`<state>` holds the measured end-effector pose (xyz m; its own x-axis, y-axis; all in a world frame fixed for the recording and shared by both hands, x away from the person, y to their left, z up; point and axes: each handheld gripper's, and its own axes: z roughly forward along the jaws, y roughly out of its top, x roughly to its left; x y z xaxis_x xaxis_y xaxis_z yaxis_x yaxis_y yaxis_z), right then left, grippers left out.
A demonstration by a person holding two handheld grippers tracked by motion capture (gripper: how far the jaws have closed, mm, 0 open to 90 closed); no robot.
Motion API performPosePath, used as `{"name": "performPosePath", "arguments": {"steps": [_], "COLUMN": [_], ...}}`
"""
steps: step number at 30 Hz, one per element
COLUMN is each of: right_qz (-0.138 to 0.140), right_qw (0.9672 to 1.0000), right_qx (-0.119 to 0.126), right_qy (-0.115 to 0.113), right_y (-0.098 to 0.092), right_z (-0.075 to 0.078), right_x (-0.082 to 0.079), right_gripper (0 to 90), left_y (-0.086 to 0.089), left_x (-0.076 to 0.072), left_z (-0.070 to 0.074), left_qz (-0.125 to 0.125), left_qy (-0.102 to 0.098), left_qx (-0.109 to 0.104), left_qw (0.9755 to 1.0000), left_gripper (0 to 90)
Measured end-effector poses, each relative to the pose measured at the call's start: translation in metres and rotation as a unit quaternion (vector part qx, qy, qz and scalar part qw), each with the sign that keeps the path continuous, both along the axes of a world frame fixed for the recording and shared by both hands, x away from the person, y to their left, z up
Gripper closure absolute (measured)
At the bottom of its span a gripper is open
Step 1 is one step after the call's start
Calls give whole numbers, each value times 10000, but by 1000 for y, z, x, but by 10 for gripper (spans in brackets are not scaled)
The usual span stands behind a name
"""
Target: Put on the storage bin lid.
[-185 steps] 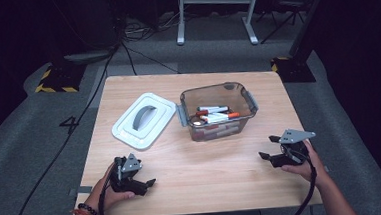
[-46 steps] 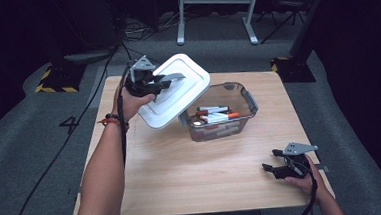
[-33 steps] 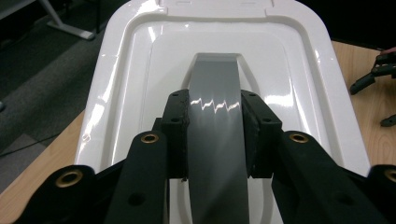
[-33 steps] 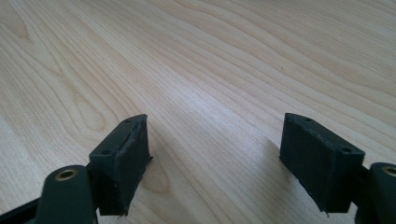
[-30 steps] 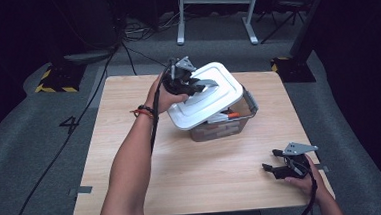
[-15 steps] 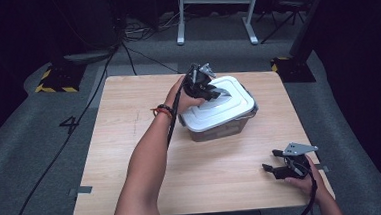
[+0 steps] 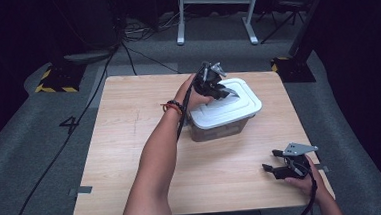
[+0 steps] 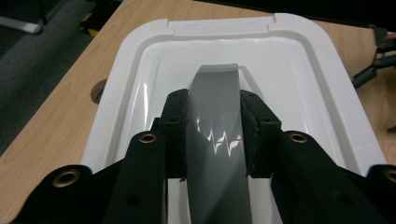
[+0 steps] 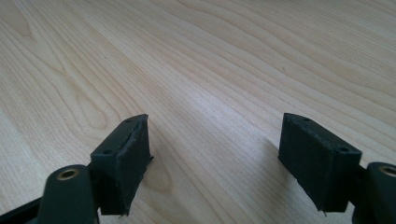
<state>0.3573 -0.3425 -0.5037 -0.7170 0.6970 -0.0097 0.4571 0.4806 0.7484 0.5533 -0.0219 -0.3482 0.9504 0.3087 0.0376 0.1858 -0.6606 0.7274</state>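
Observation:
A white lid [image 7: 227, 104] with a grey handle [image 8: 215, 121] lies on top of a clear plastic box [image 7: 215, 129] in the middle of the table. My left gripper [image 7: 218, 89] is shut on the grey handle, its two black pads [image 8: 176, 125] pressing the handle's sides. The lid [image 8: 299, 60] sits slightly askew on the box. Near the front right corner of the table my right gripper [image 7: 272, 168] rests low with its jaws wide open [image 9: 215, 149] and nothing between them.
The wooden table [image 7: 130, 141] has free room to the left and in front of the box. Cables and a metal stand [image 7: 212, 6] lie on the grey floor behind the table. A round hole [image 8: 96, 91] in the table shows beside the lid.
My left gripper carried the lid from the table's left side rightward and down onto the box, which now hides the markers inside. The right gripper stayed where it was.

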Motion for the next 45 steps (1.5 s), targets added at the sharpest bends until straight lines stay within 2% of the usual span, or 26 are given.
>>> {"name": "performPosePath", "arguments": {"steps": [1,5,7,8,9,10,15,18,22,25,27,29,31,32,34,36,37,38,41,43,45], "right_qz": [-2,-2,-3,-3,-3,-1,0,-2,-4,-6,-6,-5,-2,-3,-2,-1,0,0,2,5,6], "right_qw": [10000,10000,10000,10000,10000,10000,10000,10000,10000,10000,10000,10000,10000,10000,10000,10000,10000,10000,10000,10000,10000], "right_qx": [1,3,2,2,2,2,8,6,2,6,4,5,6,6,2,3,4,7,5,7,7], "right_qy": [2,5,5,5,5,5,16,16,10,16,15,14,16,16,12,13,13,15,16,18,17], "right_y": [0,0,0,0,0,0,0,0,0,0,0,0,0,0,0,0,0,0,0,0,0], "right_z": [0,0,0,0,0,0,0,0,0,0,0,0,0,0,0,0,0,0,0,0,0], "right_x": [0,0,0,0,0,0,0,0,0,0,0,0,0,0,0,0,0,0,0,0,0], "right_gripper": [252,252,252,252,252,252,252,252,251,251,251,251,251,251,251,251,251,252,251,251,251], "left_y": [-2,1,4,5,8,11,41,55,61,63,65,65,61,59,54,47,44,40,32,29,27], "left_x": [-2,-1,1,2,2,2,-4,-7,-12,-14,-15,-17,-17,-16,-15,-15,-15,-16,-14,-12,-11], "left_z": [0,0,-3,-5,-8,-9,-9,-9,-8,-7,-5,-1,-2,-2,-5,-8,-9,-10,-16,-19,-21], "left_qz": [-9,19,155,303,504,597,888,949,991,1021,1067,1046,994,950,773,674,606,595,480,497,502], "left_qy": [-55,-83,-142,-139,-128,-103,-78,-40,-75,-69,-105,-141,-236,-198,-86,-160,-205,-220,-168,-164,-128], "left_qx": [87,173,387,468,514,518,214,257,196,77,-99,-198,-33,48,9,8,8,31,45,118,72], "left_qw": [9999,9998,9990,9983,9973,9968,9958,9952,9949,9947,9942,9942,9948,9953,9970,9976,9979,9980,9987,9986,9986], "left_gripper": [666,665,637,566,442,337,272,237,226,203,188,206,251,252,347,409,484,511,567,566,596]}}
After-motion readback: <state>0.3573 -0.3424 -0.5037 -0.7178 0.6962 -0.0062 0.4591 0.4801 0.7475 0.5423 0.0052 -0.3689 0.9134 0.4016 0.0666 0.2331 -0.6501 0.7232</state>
